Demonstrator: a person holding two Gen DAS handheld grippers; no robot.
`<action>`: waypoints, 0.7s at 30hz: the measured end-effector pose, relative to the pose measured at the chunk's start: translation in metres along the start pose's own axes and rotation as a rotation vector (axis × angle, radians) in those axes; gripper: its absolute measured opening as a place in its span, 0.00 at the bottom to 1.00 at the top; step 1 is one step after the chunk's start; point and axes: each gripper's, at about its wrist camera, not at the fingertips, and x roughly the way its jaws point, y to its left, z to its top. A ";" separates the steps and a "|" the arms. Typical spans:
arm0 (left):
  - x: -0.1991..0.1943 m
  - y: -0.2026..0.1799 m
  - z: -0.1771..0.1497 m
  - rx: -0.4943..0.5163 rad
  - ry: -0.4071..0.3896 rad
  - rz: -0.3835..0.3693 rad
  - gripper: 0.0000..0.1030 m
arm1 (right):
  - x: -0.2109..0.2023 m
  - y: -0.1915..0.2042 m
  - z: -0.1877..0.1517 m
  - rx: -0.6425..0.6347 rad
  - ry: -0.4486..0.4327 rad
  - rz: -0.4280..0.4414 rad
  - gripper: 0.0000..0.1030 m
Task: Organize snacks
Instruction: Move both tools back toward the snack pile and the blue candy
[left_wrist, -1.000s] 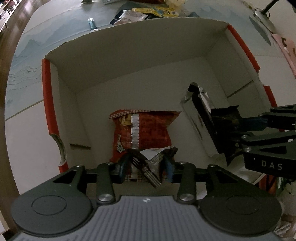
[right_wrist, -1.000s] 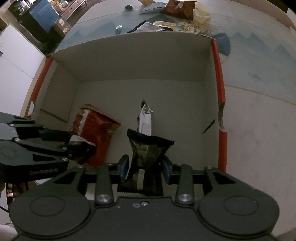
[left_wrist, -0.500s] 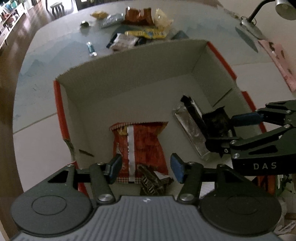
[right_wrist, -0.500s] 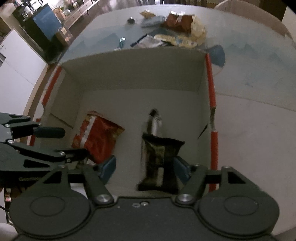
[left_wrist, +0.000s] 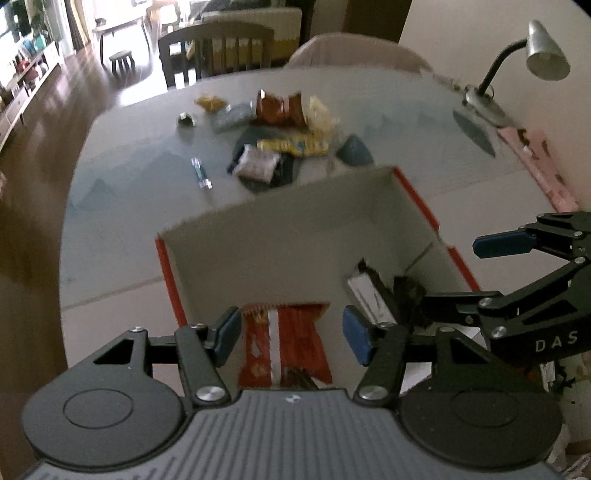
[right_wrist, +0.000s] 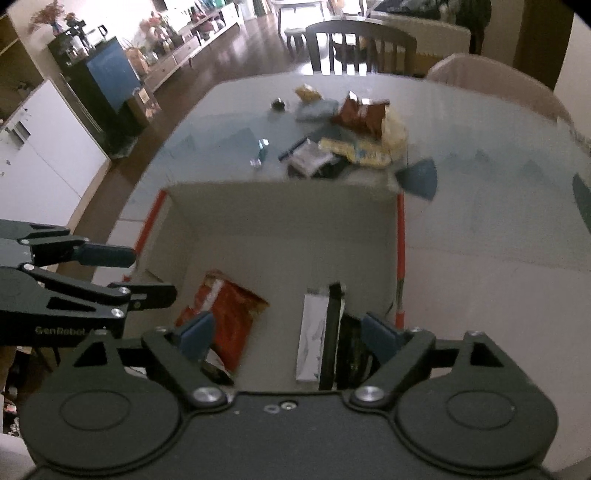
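Inside the box, a chip bag is laid on the left; two flat packets are stood side by side on the right; behind the box, loose snacks are piled on the table.

Box: grey-white inside, orange-red rim. Between left gripper blue pads: red snack bag with white centre stripe, checked top edge. Between right gripper blue pads: silver-white packet, dark wrapper beside it. Beyond the jaws, table pale blue-grey with darker mountain pattern; brown bag and yellow packet in the pile.
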 end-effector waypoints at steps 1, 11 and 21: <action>-0.005 0.001 0.003 0.003 -0.014 0.003 0.58 | -0.004 0.001 0.003 -0.008 -0.012 -0.005 0.85; -0.028 0.022 0.047 -0.040 -0.133 0.058 0.72 | -0.026 -0.003 0.049 -0.051 -0.109 -0.005 0.97; -0.002 0.063 0.108 -0.185 -0.165 0.121 0.83 | 0.002 -0.046 0.110 -0.017 -0.099 -0.032 0.97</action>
